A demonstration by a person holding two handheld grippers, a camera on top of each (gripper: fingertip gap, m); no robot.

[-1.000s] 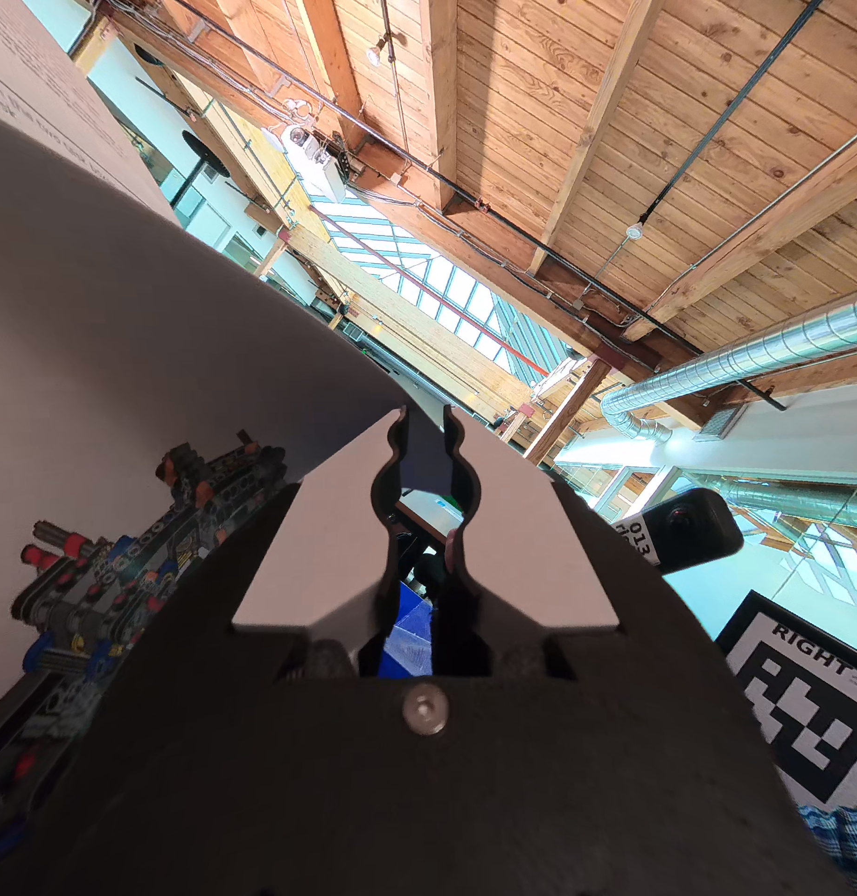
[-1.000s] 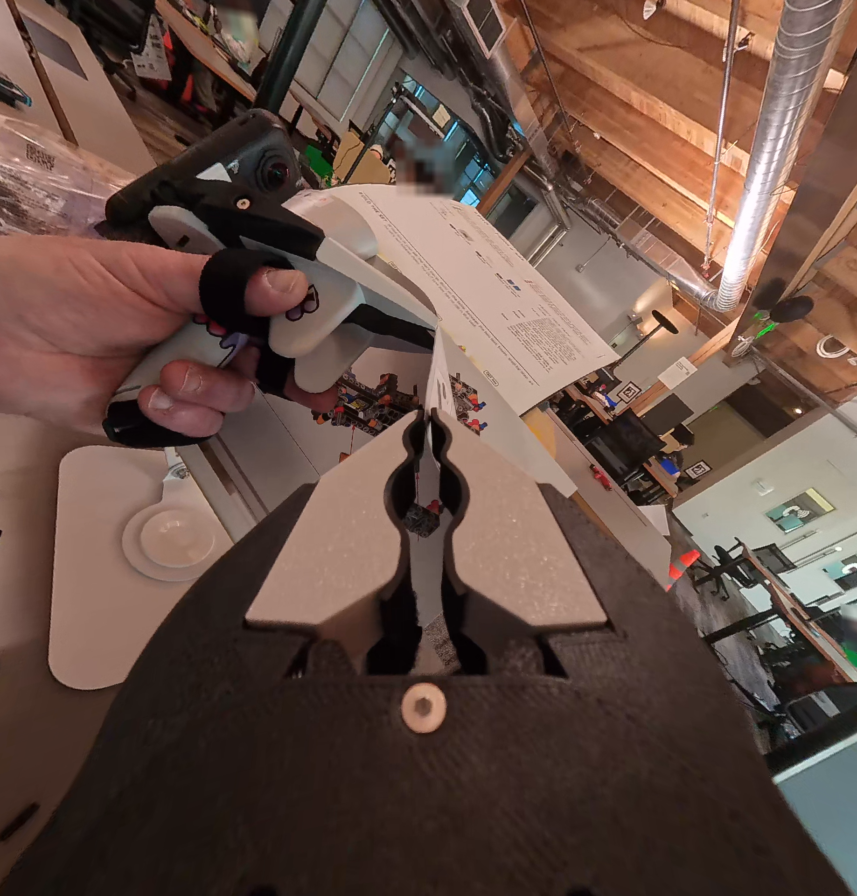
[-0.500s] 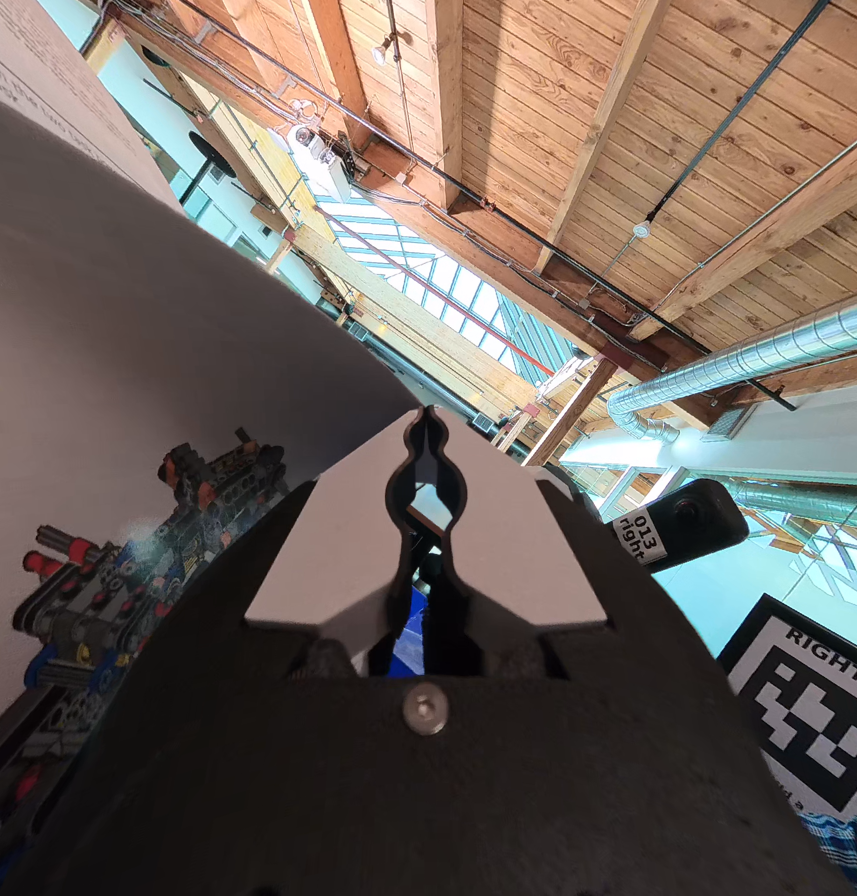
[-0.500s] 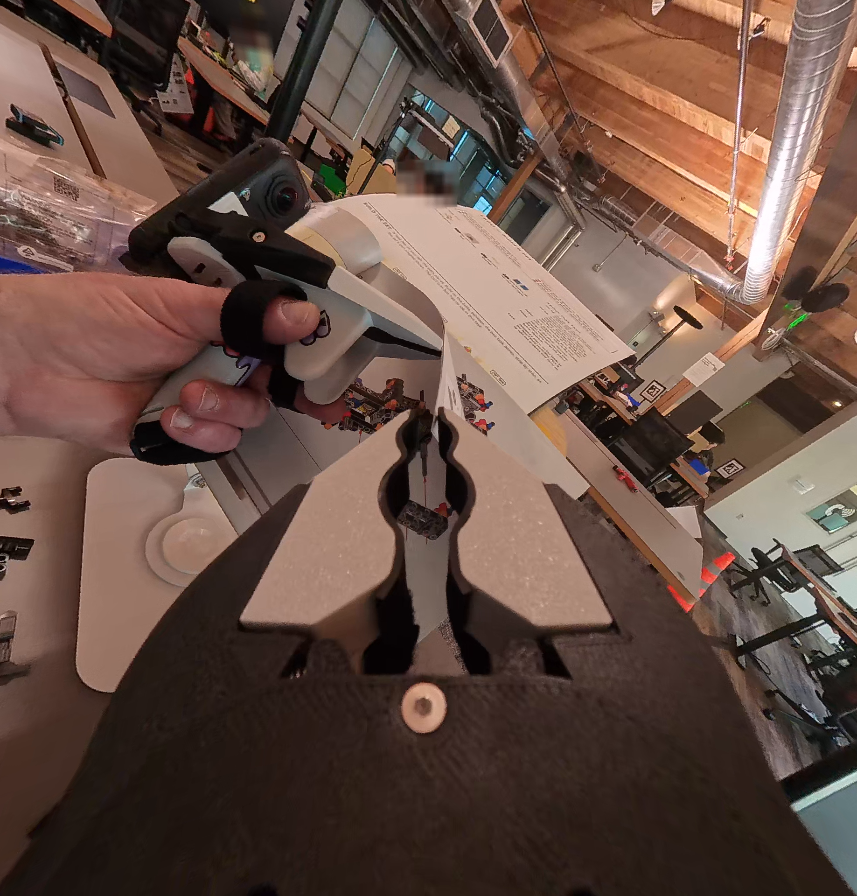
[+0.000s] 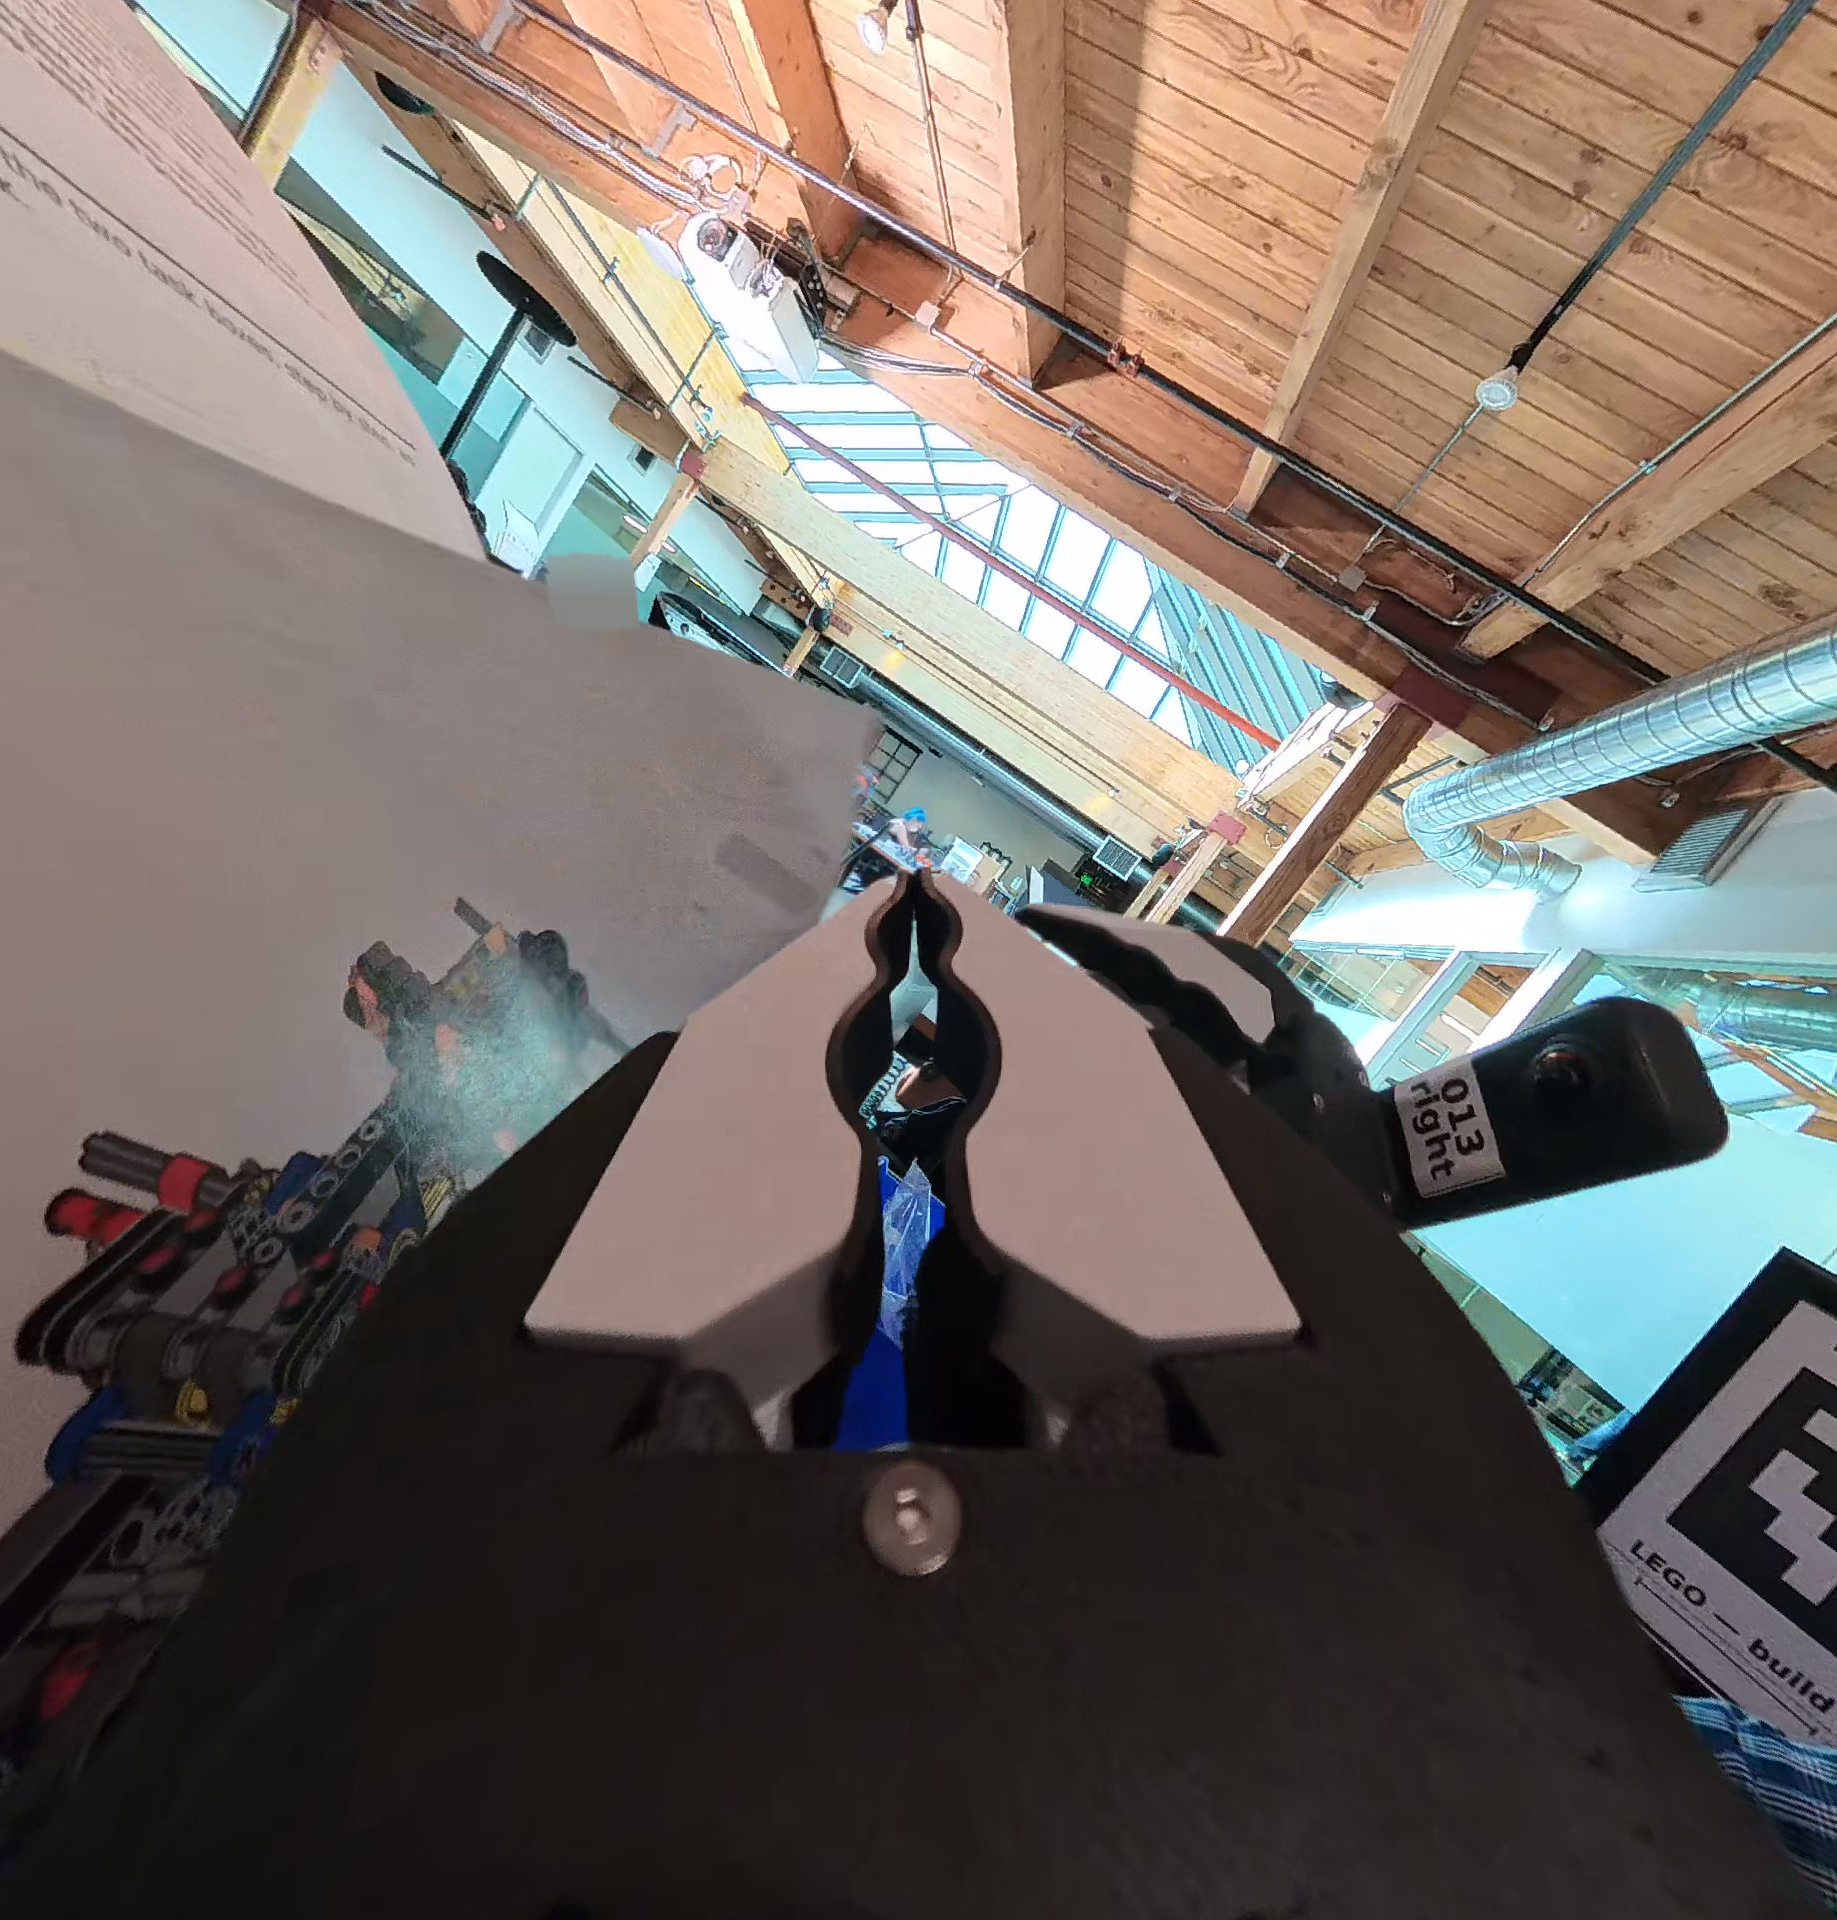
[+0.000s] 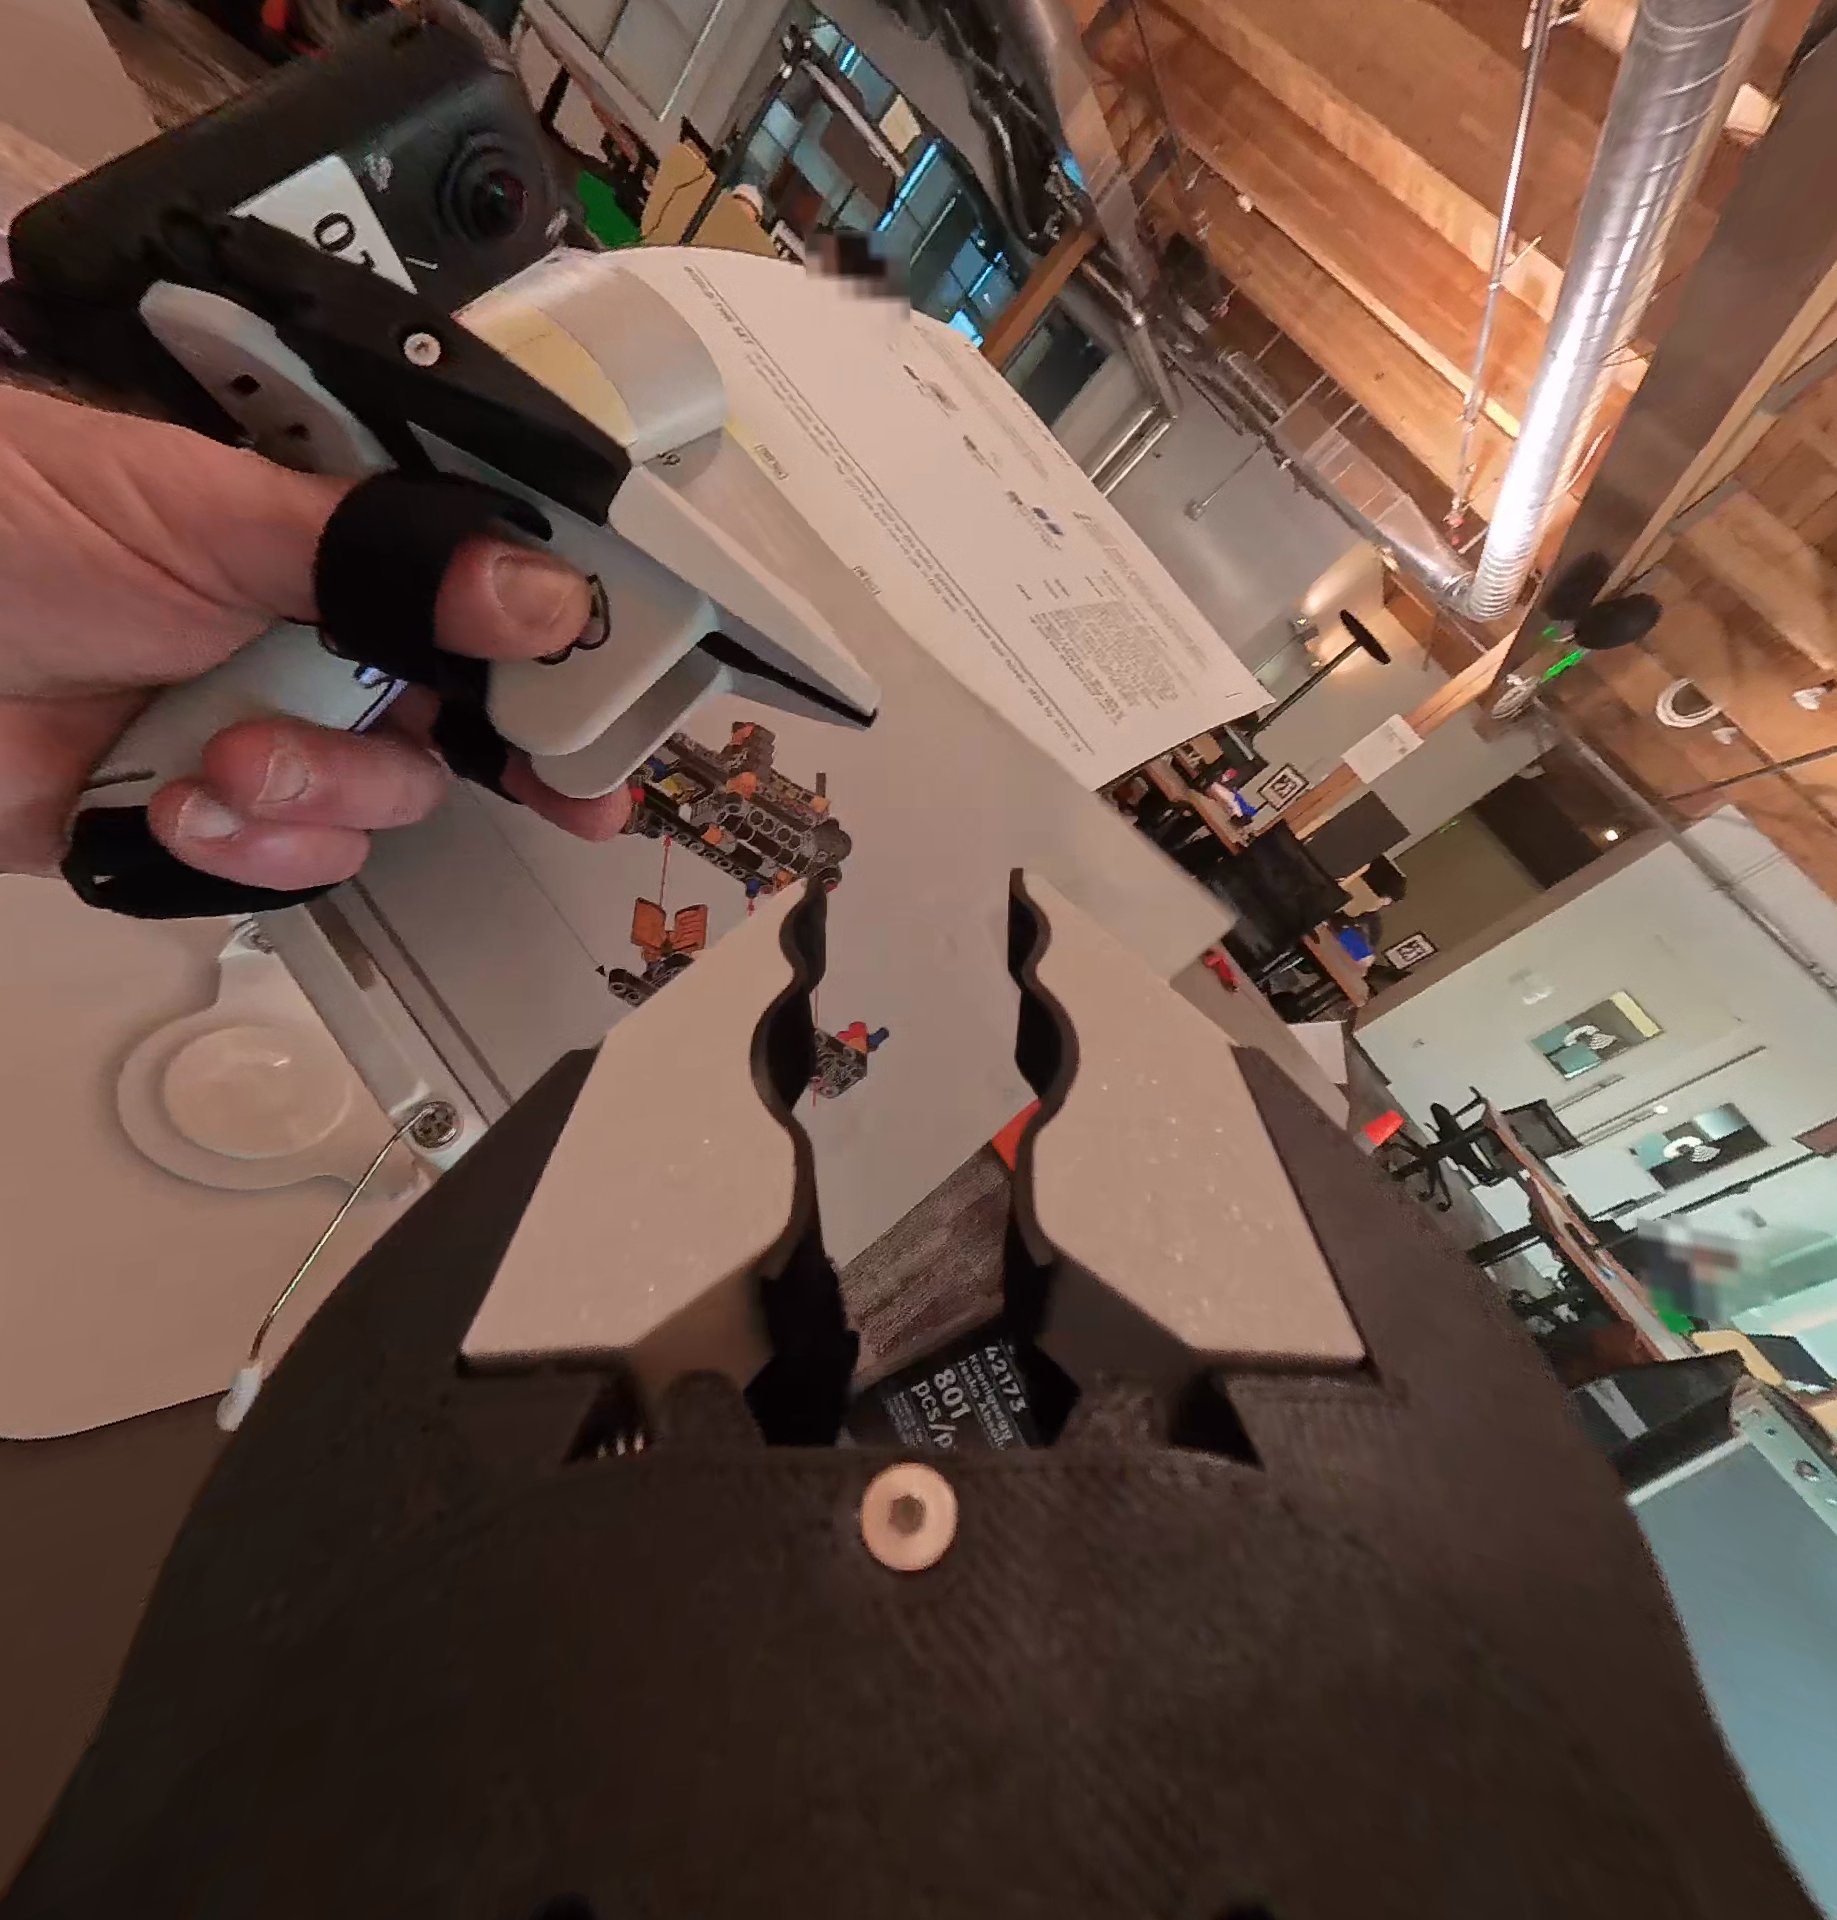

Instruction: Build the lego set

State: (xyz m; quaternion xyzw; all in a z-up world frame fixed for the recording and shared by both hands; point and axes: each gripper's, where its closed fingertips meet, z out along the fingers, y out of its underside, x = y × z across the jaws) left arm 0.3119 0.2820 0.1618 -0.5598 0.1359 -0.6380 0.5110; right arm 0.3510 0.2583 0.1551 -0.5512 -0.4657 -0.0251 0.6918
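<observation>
- Left tongs pinched closed, tips meeting at the manual page's edge
- Right tongs spread open, empty, manual just ahead
- White tray to their left on desk

Each gripper has a black textured body with a silver screw at the centre and two pale grey fingers with black wavy inner edges: the left gripper, the right gripper. Seen from the right wrist view, the left one has a pale grey handle, a black camera on top with a white label, and black straps round the fingers of the hand.
</observation>
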